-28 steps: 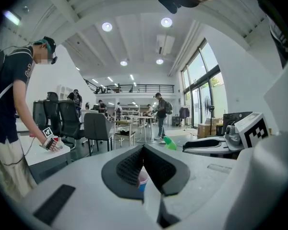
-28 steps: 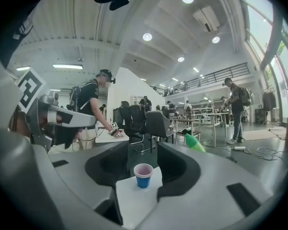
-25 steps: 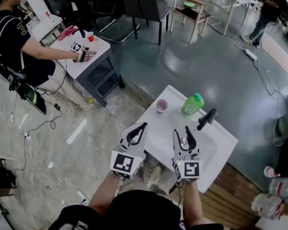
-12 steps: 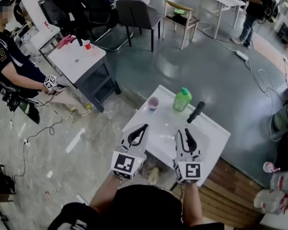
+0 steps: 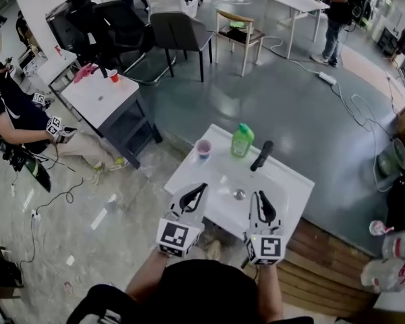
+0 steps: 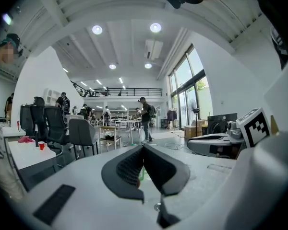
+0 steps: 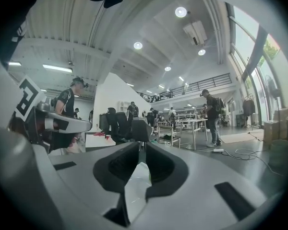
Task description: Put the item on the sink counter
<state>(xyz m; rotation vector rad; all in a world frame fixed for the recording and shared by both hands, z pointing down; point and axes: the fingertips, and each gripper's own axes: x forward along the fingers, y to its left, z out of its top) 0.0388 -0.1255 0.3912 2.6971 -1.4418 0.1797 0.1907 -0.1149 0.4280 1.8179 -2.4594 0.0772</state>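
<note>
The white sink counter [image 5: 186,173] stands in the middle of the head view. At its far edge stand a pink cup [image 5: 203,148], a green bottle [image 5: 241,140] and a black faucet [image 5: 262,155]; the drain [image 5: 239,194] shows in the basin. My left gripper [image 5: 201,189] hovers over the counter's near left edge, shut and empty, and its tips also meet in the left gripper view [image 6: 143,148]. My right gripper [image 5: 262,196] hangs over the near side of the basin. Its jaws have just been closing, and its tips [image 7: 141,147] now almost meet with nothing between them.
A grey side table [image 5: 101,96] with a red cup [image 5: 113,75] stands far left, beside a seated person [image 5: 13,123]. Behind it are a dark chair [image 5: 179,36] and a wooden chair [image 5: 239,29]. Cables cross the floor. Plastic bottles [image 5: 391,262] lie at the right.
Both grippers have drawn back from over the sink toward its near edge. The right jaws have narrowed. The seated person's hand has left the side table.
</note>
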